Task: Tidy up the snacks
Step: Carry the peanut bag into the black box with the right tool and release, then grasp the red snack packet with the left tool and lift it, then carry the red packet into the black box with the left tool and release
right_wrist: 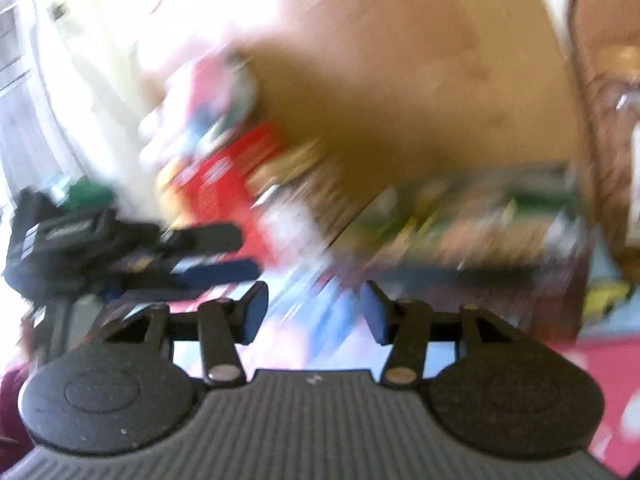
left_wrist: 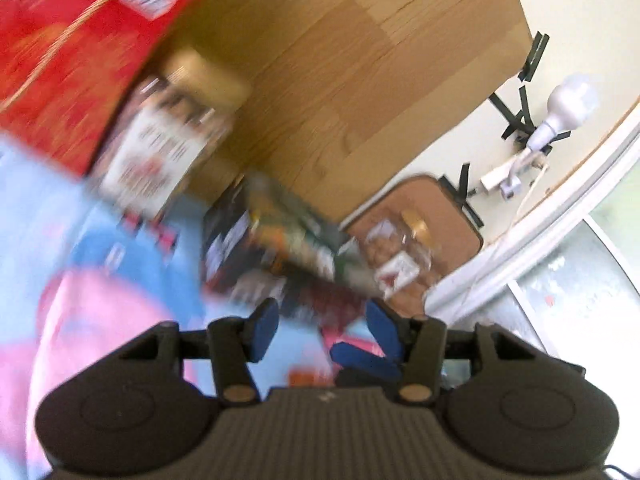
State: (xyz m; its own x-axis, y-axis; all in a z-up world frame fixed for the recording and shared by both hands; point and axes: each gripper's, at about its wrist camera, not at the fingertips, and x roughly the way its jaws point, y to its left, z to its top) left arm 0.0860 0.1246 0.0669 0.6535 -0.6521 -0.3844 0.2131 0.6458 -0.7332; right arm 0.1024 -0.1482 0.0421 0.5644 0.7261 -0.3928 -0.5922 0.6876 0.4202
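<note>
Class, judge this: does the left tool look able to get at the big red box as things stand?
Probably yes. The left tool is open and empty, and the red box sits on top of the pile, up and left of it, with nothing visibly between them, though blur hides detail.

Wood-grain floor (left_wrist: 340, 80), glossy red cardboard box (left_wrist: 72, 60)

red snack box (left_wrist: 76, 56) tilted, blurred pkgs (left_wrist: 280, 240) beside.
</note>
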